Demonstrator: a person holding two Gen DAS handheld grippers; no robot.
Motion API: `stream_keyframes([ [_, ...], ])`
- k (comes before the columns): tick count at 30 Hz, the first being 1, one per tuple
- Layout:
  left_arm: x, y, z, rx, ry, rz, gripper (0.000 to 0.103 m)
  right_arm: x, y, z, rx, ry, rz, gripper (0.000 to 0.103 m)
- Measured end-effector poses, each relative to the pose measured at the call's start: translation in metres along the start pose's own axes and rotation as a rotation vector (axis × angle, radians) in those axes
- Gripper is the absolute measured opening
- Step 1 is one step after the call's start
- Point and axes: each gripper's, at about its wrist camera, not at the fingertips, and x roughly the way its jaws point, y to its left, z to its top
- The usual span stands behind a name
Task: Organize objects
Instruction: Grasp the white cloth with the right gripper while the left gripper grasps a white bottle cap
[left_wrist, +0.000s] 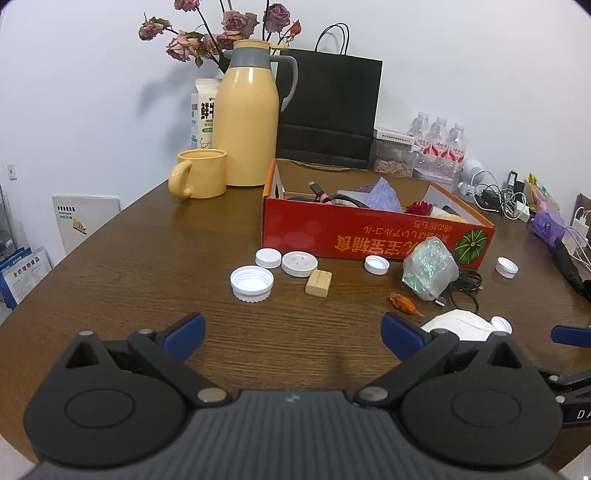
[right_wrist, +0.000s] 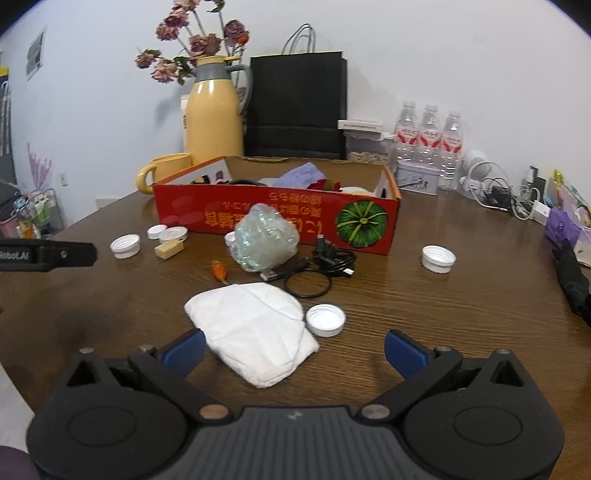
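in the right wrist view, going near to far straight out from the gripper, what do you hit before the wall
right gripper → white folded cloth → black usb cable → crumpled clear plastic wrap → red cardboard box → black paper bag

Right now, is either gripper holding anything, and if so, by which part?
Nothing is held. The left gripper and the right gripper both have their jaws wide open above the table; the white cloth lies untouched between the right jaws.

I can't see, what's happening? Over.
Left gripper open, empty. Right gripper open over white cloth. Red box ahead. Caps, cable loose.
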Motion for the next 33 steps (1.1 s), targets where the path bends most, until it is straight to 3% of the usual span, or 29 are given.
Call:
stream_keyframes([
  [4,0.001,0.003,-0.001,-0.004,0.008,0.004,0.103,0.011,0.002,0.000,-0.004,0.030,0.038,0.091],
  [11,0.000,0.011,-0.002,-0.017,0.010,0.018,0.103,0.038,0.012,0.006,-0.066,0.075,0.085,0.084],
  [21,0.003,0.023,-0.004,-0.041,0.021,0.033,0.103,0.066,0.016,0.021,-0.087,0.084,0.130,0.087],
  [33,0.004,0.028,-0.006,-0.051,0.024,0.034,0.103,0.065,0.021,0.025,-0.118,0.056,0.136,0.073],
])
